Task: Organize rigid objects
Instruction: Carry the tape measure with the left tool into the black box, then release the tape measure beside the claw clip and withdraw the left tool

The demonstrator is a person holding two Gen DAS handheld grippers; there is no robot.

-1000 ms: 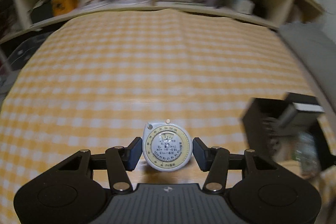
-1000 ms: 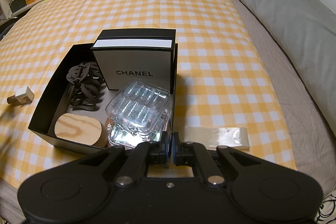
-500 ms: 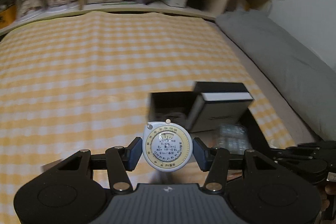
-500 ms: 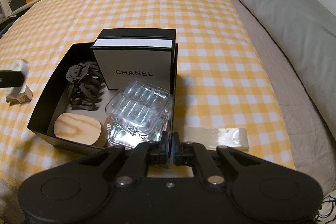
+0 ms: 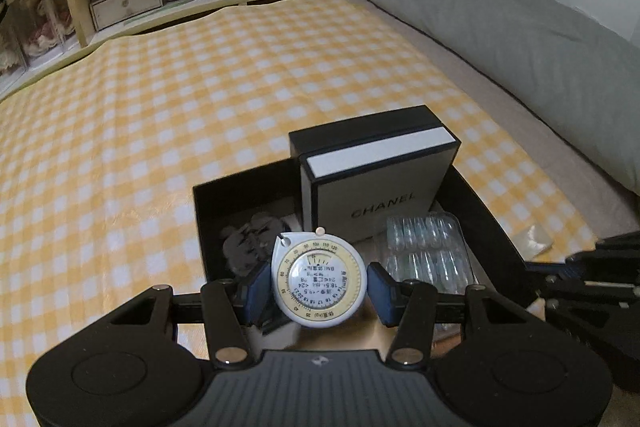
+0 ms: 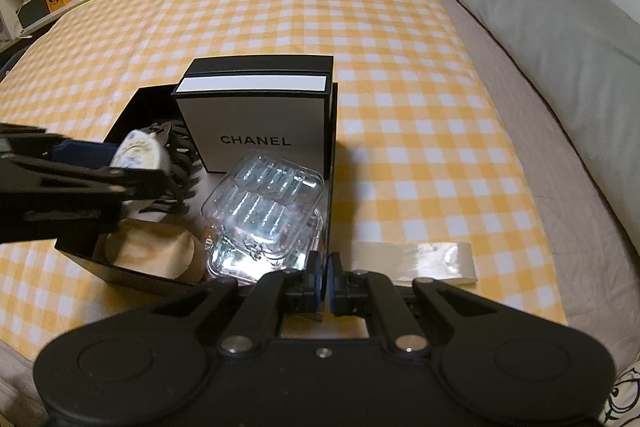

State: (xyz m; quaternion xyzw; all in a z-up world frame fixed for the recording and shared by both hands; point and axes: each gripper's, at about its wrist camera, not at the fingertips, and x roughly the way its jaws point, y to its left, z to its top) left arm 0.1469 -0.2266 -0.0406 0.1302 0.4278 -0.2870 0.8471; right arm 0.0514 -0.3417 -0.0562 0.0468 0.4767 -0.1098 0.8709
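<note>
A: Your left claw holds the round tape measure between its blue pads, one pad on each side of the case.

B: Which way does it face?

A: The dial faces your left wrist camera, standing almost on edge, with the small button on its rim at the top. It is round, so it has no real long axis; the numbers on the dial read upside down.

B: Where is it over the bed?

A: Above the open black box, on the side with the dark hair clips. From your right wrist camera it hangs above the clips, left of the white CHANEL box standing in the far corner.

B: And the right claw?

A: Its pads are pressed together with nothing between them, at the near edge of the box, just beside the clear plastic case. A strip of tape lies on the checked cloth nearby.
</note>
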